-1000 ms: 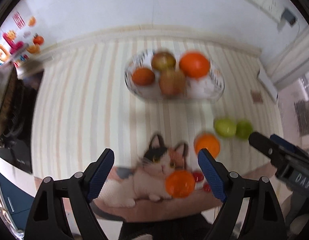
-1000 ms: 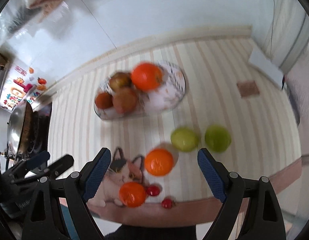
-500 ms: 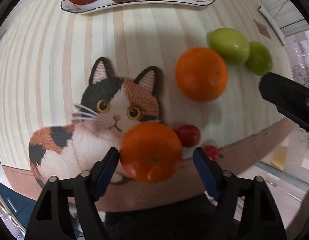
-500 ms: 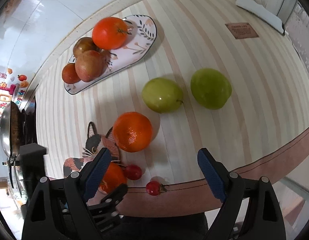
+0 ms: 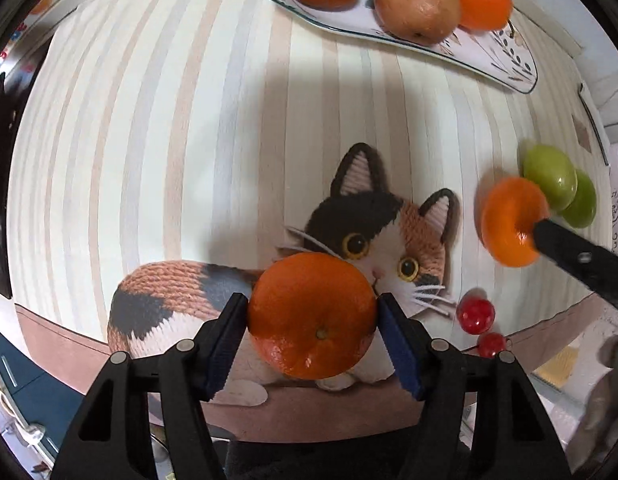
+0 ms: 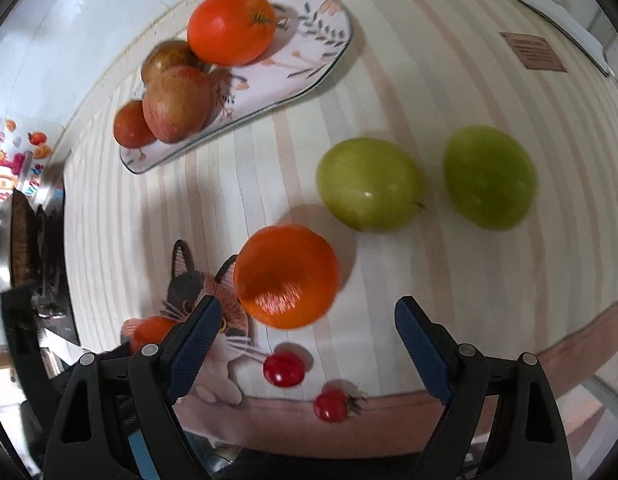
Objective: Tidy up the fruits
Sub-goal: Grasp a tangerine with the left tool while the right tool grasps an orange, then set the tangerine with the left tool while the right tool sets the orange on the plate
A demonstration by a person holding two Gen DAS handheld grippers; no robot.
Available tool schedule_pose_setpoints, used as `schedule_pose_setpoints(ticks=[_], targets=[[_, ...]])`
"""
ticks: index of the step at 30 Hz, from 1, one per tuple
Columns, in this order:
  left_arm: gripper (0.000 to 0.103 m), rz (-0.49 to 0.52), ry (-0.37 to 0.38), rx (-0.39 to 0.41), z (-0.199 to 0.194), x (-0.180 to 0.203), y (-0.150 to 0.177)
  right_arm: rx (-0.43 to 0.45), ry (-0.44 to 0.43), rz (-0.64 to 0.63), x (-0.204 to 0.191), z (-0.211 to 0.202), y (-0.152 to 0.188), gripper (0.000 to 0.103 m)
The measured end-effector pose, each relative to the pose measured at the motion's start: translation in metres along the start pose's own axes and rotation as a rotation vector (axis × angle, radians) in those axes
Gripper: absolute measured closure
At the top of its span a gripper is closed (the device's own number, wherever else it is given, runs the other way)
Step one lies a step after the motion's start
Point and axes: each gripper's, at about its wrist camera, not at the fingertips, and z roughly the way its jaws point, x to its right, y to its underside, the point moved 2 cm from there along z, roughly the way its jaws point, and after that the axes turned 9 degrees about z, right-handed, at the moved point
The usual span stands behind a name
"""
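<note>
1. As the fruit-sorting job reaches its pick-up step, the left gripper [image 5: 313, 320] has just been closing on an orange [image 5: 312, 315] that lies on a cat-shaped mat [image 5: 373, 220] at the near edge of the striped worktop [image 5: 169, 128]; both blue pads touch the fruit's sides, so it reads as gripped, though the fruit does not yet look lifted off the mat.

2. While that grip is made, the right gripper [image 6: 307, 346] hovers with its jaws wide apart and nothing between them, just near of a second orange [image 6: 285, 276] that sits on the worktop beside the cat's ear.

3. Because a patterned plate [image 6: 309, 52] at the far side already carries an orange, two apples and a smaller reddish fruit, the likely next move is a straight lift of the gripped orange and a carry across to the plate's bare right half.

4. Since the second orange lies slightly far of the right gripper's pads, that gripper would need to advance and drop a little before closing around it.

5. Although two green apples [image 6: 369, 184] wait further right and two cherry tomatoes [image 6: 284, 369] lie near the worktop's front border, neither gripper is touching them.
</note>
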Motion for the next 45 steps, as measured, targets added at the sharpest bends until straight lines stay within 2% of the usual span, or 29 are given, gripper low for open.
schedule_pose_setpoints(ticks=[3, 8, 12, 19, 24, 29, 33, 37, 40, 45], targets=[[0.039, 0.028, -0.041, 0.014, -0.002, 0.008, -0.005, -0.023, 0.020, -0.006, -0.007, 0.015, -0.002, 0.015], [0.039, 0.030, -0.060, 0.030, -0.005, 0.016, -0.010, -0.037, 0.025, -0.022, -0.015, 0.031, -0.003, 0.035], [0.040, 0.021, -0.050, 0.034, -0.007, 0.024, -0.016, -0.011, 0.053, -0.060, -0.026, 0.032, -0.002, 0.036], [0.040, 0.035, -0.015, 0.050, -0.024, 0.019, -0.007, -0.010, 0.001, -0.051, -0.027, 0.022, 0.000, 0.036], [0.040, 0.051, 0.028, 0.097, -0.054, 0.030, -0.023, 0.011, -0.052, -0.031, -0.028, -0.001, -0.006, 0.036], [0.040, 0.080, 0.064, 0.190, -0.102, 0.036, -0.061, 0.047, -0.116, -0.005, -0.028, -0.030, -0.030, 0.036], [0.040, 0.090, 0.086, 0.253, -0.129, 0.020, -0.101, 0.083, -0.128, 0.009, -0.033, -0.042, -0.063, 0.036], [0.040, 0.102, 0.037, 0.306, -0.147, 0.000, -0.152, 0.108, -0.113, 0.009, -0.041, -0.043, -0.092, 0.036], [0.040, 0.097, 0.002, 0.301, -0.145, -0.015, -0.185, 0.096, -0.087, 0.001, -0.047, -0.033, -0.112, 0.036], [0.040, 0.084, -0.007, 0.214, -0.105, -0.037, -0.236, 0.063, -0.044, -0.006, -0.057, -0.008, -0.129, 0.036]])
